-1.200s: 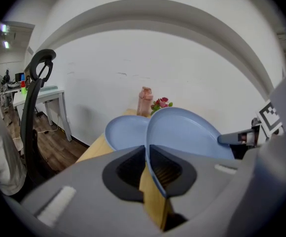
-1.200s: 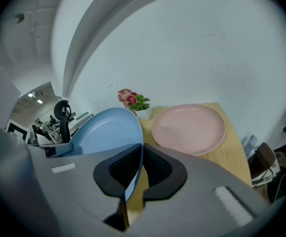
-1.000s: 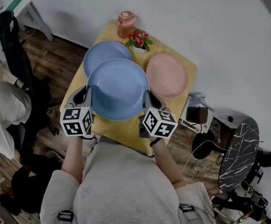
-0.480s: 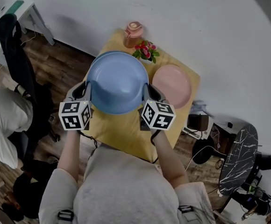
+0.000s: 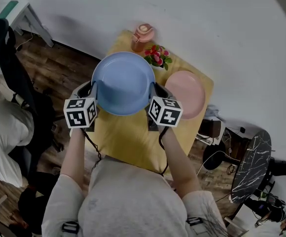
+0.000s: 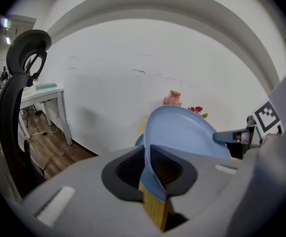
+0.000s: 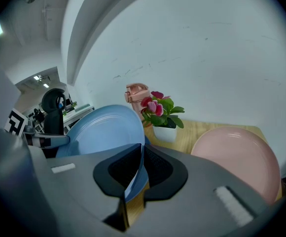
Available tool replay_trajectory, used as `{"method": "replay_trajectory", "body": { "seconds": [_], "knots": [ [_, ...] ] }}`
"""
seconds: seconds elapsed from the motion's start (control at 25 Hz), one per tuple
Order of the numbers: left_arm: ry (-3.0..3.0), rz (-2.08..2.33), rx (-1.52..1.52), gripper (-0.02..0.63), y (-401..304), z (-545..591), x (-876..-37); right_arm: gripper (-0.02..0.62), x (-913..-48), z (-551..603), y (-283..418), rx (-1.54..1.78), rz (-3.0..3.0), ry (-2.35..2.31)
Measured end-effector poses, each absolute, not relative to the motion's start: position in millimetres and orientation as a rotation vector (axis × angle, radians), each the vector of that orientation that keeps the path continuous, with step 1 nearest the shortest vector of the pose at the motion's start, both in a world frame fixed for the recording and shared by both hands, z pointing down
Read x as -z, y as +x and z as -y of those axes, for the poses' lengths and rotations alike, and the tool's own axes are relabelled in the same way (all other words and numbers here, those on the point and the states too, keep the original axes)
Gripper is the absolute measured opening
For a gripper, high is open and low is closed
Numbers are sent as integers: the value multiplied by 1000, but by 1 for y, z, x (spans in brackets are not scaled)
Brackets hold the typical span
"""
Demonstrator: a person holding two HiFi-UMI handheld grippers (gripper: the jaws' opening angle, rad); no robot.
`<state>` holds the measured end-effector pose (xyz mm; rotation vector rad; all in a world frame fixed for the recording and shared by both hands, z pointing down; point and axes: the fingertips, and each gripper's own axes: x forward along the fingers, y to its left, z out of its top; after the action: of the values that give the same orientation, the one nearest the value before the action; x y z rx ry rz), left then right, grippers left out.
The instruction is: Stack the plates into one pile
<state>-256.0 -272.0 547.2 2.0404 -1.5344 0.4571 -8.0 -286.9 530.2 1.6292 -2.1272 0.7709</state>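
The stacking is mid-step: the blue plate (image 5: 123,83) is carried level between both claws, over the far left part of the bench (image 5: 133,137). The left claw (image 5: 91,94) pinches the plate's left rim and the right claw (image 5: 153,94) pinches the opposite rim; in each gripper view the rim sits right between the pads. Just under its edge the left gripper view shows a sliver of what looks like a second blue plate (image 6: 137,140), so this seems to be the set-down onto it. The next move calls for lowering the plate centred and flat, then spreading both claws evenly so it does not tip. The pink plate (image 5: 185,94) lies apart to the right, not yet stacked. The potted flowers (image 5: 158,57) and a pink lidded jug (image 5: 143,36) stand close behind the plate's far edge and could be knocked
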Motion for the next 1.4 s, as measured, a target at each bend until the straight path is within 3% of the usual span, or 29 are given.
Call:
{"method": "replay_trajectory", "body": {
  "seconds": [1.0,1.2,1.4],
  "knots": [
    [2011,1495,-569,104,-257,294,-602,21,-590,305,-11,-811,1989,1564],
    [2071,1461,-526,172,-248,292,-599,21,-589,304,-13,-776,1996,1569],
    [2149,1514,-550,176,-249,292,-585,21,-564,304,-8,-693,2071,1659]
  ]
}}
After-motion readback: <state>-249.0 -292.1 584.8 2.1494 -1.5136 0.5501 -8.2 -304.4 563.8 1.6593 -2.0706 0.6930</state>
